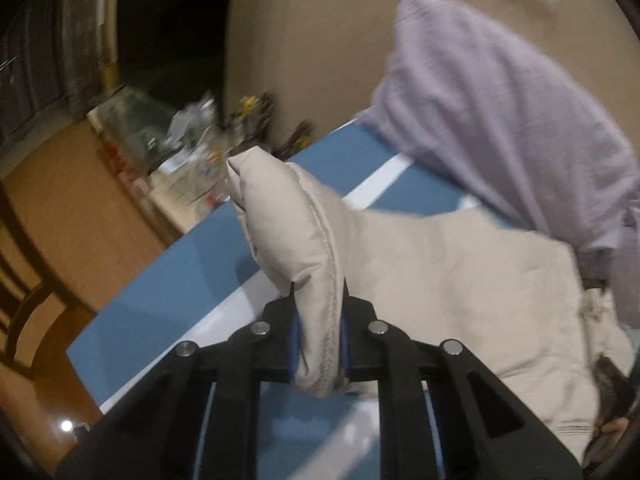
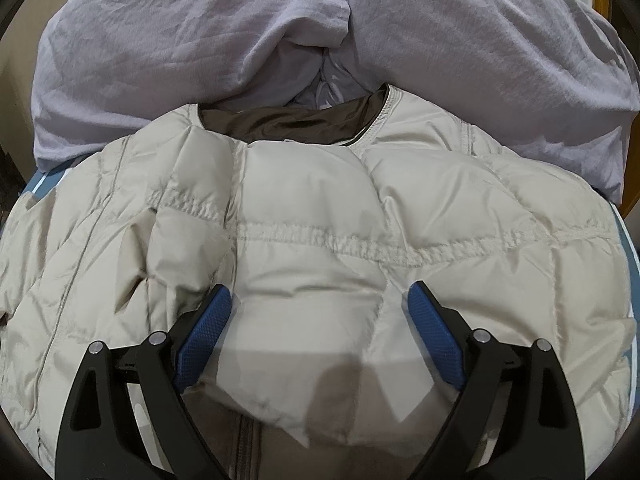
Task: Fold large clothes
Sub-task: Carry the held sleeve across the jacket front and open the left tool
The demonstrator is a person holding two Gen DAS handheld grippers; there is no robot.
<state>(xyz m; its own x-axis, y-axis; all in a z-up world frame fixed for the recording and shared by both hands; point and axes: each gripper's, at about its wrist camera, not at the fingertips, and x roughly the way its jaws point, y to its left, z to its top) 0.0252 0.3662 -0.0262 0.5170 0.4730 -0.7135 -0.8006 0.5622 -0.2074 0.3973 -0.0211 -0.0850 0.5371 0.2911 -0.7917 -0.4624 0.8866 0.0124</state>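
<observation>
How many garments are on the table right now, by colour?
Cream puffer jacket: 1, its sleeve pinched in the left gripper
Lavender garment: 1, bunched behind the jacket
Total: 2

A blue table top crossed by white stripes is being seen spreading out ahead of and below the tool in the left wrist view, and a small part of it is being shown at the far left in the right wrist view. Beyond its far edge, ahead and to the left, a blurred clutter of small items is being seen on a pale counter, and a dark screen is being shown against the beige wall above it. A wooden chair is being glimpsed at the far left.
</observation>
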